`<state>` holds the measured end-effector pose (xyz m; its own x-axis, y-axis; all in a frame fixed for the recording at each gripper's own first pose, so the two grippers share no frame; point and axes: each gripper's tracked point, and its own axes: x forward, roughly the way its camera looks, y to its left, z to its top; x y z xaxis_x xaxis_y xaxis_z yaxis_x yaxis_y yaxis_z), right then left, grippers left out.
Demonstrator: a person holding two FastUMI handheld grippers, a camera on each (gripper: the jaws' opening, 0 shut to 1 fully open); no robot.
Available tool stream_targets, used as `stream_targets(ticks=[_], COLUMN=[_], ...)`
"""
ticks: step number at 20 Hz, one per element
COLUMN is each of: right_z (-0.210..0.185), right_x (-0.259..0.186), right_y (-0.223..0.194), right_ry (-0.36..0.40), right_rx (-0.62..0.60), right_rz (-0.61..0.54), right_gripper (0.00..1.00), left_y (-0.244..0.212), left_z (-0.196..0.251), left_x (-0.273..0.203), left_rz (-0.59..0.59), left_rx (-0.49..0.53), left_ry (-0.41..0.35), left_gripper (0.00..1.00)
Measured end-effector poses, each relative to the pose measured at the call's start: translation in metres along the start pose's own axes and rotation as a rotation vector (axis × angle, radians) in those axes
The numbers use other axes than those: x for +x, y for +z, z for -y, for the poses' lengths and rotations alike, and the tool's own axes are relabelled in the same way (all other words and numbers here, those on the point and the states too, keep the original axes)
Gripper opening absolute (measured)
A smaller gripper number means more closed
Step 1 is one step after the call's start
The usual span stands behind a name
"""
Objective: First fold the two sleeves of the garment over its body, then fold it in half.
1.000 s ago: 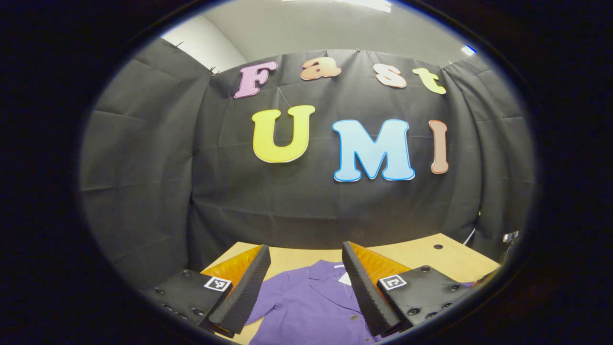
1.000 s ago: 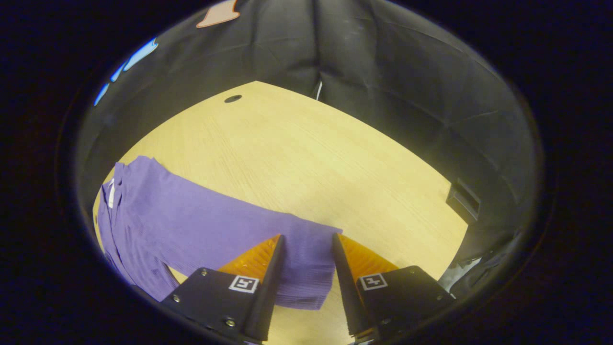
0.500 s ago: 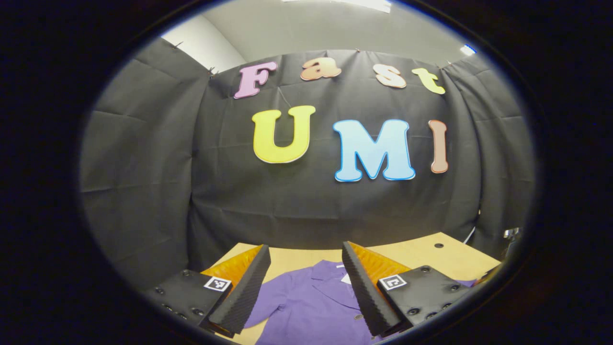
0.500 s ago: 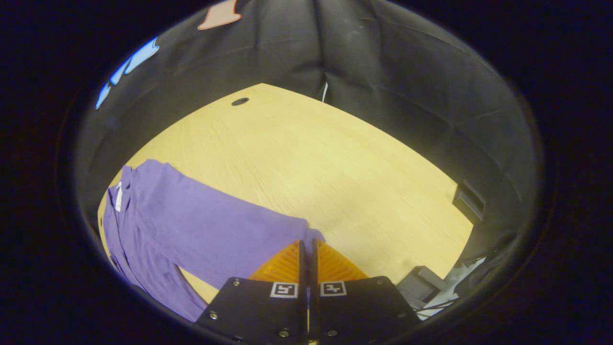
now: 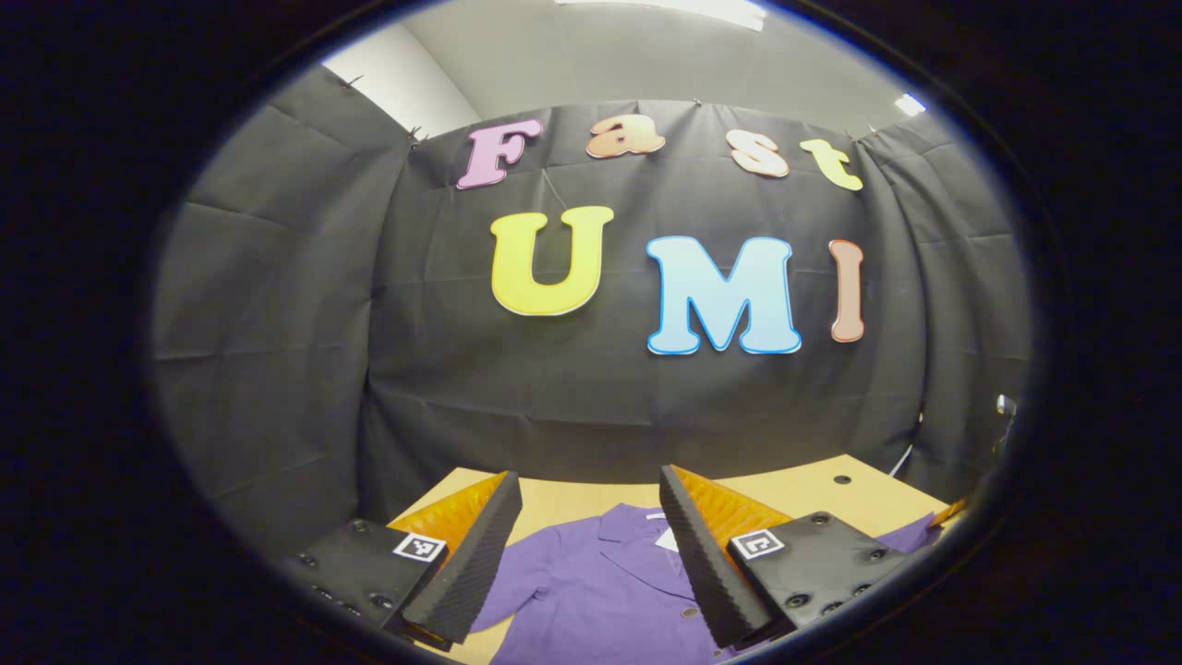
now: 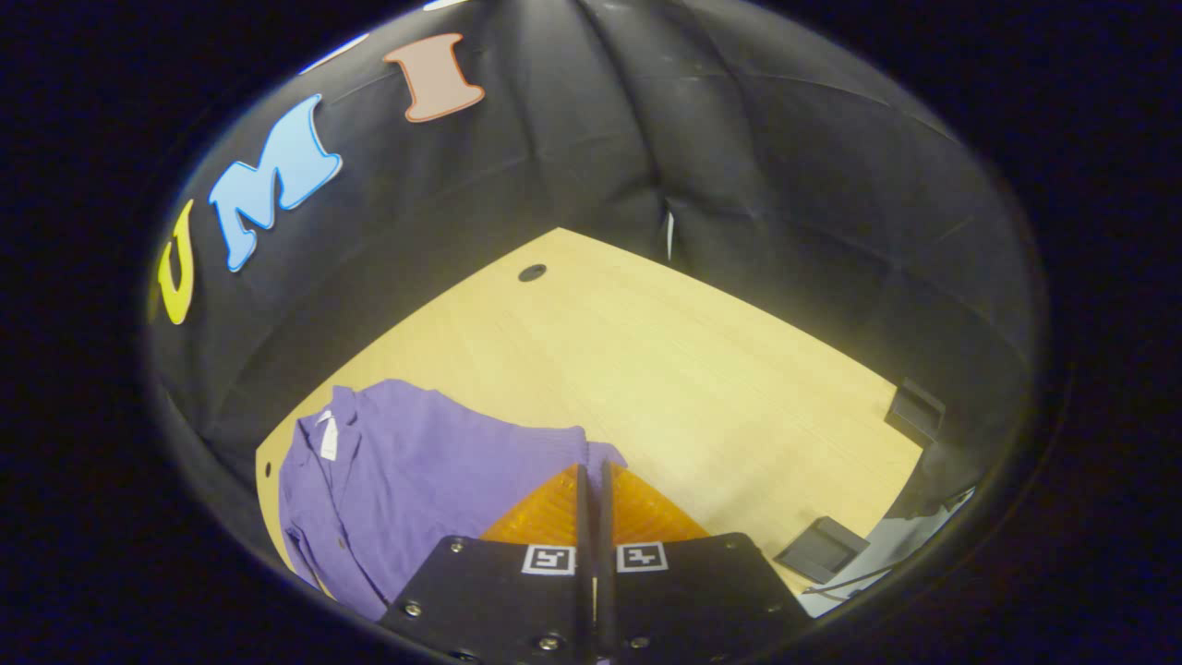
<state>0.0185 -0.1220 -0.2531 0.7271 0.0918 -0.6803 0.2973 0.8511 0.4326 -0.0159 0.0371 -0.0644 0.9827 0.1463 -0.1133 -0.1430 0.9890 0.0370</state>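
Right tool (image 6: 592,480) pinches purple garment's (image 6: 416,471) sleeve, raised above table (image 6: 646,360).

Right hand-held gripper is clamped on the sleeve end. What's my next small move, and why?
Probably carry the right hand-held gripper toward the collar, laying the sleeve across the shirt. It is shut on the sleeve end, and the left hand-held gripper hangs open above the shirt.

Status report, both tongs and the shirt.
Right tongs shut on sleeve. Left tongs open above purple shirt. Table, nothing in the way.
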Motion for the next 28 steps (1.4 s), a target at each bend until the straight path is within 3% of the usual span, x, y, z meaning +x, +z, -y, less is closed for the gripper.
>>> stream_targets(ticks=[7, 8, 14, 18, 22, 28], right_z=[-0.085, -0.101, -0.215, -0.296, -0.370, -0.422], right_x=[-0.042, -0.047, -0.077, -0.074, -0.058, -0.018], right_y=[0.046, 0.055, 0.092, 0.078, 0.036, -0.026], right_ry=[0.157, 0.187, 0.369, 0.489, 0.580, 0.622], right_rx=[-0.066, -0.074, -0.161, -0.221, -0.306, -0.442], right_rz=[0.122, 0.143, 0.232, 0.223, 0.156, 0.037], right_gripper=[0.02, 0.05, 0.02, 0.02, 0.02, 0.02], left_y=[-0.009, -0.011, -0.025, -0.037, -0.045, -0.052], left_z=[-0.025, -0.030, -0.047, -0.061, -0.080, -0.113], left_x=[-0.006, -0.009, -0.018, -0.028, -0.036, -0.054], left_rz=[-0.004, -0.003, -0.017, -0.034, -0.052, -0.067], left_rx=[-0.006, -0.004, -0.012, -0.032, -0.027, -0.022], left_ry=[0.030, 0.036, 0.050, 0.070, 0.109, 0.189], left_gripper=[0.94, 0.94, 0.94, 0.94, 0.94, 0.94])
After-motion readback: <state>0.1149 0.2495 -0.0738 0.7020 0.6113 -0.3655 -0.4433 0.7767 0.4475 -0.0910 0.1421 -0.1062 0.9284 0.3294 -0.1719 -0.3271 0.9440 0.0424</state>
